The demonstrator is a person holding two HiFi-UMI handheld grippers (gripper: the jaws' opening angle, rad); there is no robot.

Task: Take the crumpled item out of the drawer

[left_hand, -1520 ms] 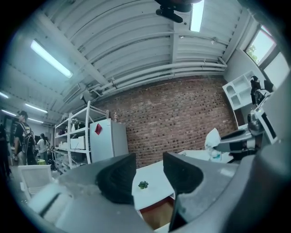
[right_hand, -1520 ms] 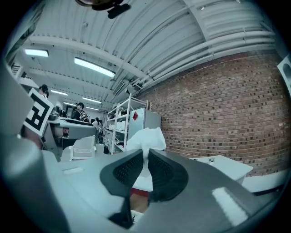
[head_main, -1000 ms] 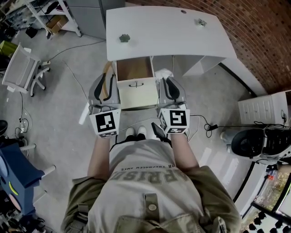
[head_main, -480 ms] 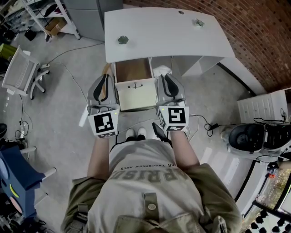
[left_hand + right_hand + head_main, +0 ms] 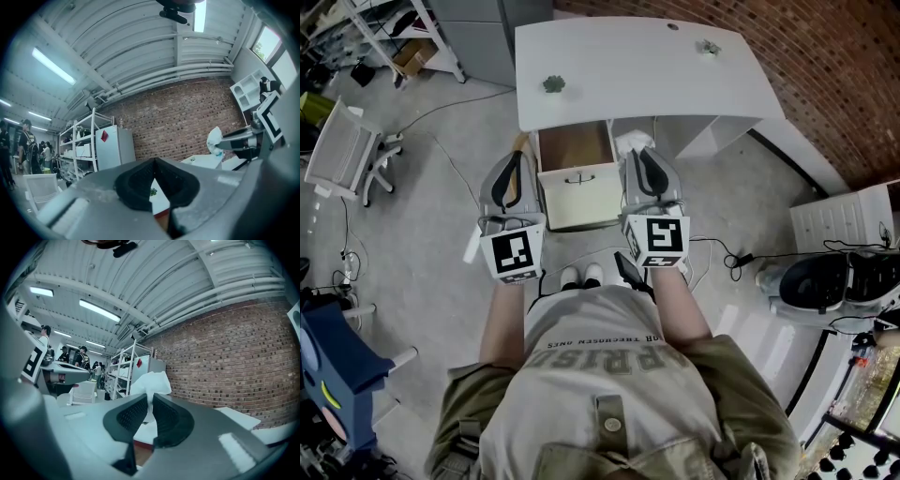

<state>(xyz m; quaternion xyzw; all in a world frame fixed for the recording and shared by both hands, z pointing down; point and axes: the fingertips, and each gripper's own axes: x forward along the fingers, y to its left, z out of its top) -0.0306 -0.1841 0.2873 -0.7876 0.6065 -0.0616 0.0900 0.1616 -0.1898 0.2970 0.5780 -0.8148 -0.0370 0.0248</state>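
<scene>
- I am pressing my right gripper (image 5: pixel 150 400) onto the crumpled white paper (image 5: pixel 151 382) — the dark pads are pinching its lower part and the rest is puffing up above them.
- I am holding that paper out of the open drawer (image 5: pixel 579 194), just to the right of its side wall in the head view, near the front edge of the white desk (image 5: pixel 628 66).
- My left gripper (image 5: pixel 154 163) is sitting with its jaws pressed together; they have just been closing, and nothing is lying between them.
- I am keeping both grippers level, one on each side of the drawer, with their marker cubes close to my body.
- The drawer is standing pulled out from under the desk, its brown bottom showing and its pale front panel facing me.
- Two small green objects (image 5: pixel 553 82) are resting on the desk top, well apart from each other.
- A brick wall (image 5: pixel 853 84) is running behind the desk at the right, and a white chair (image 5: pixel 342 150) is standing far off to the left on the grey floor.
</scene>
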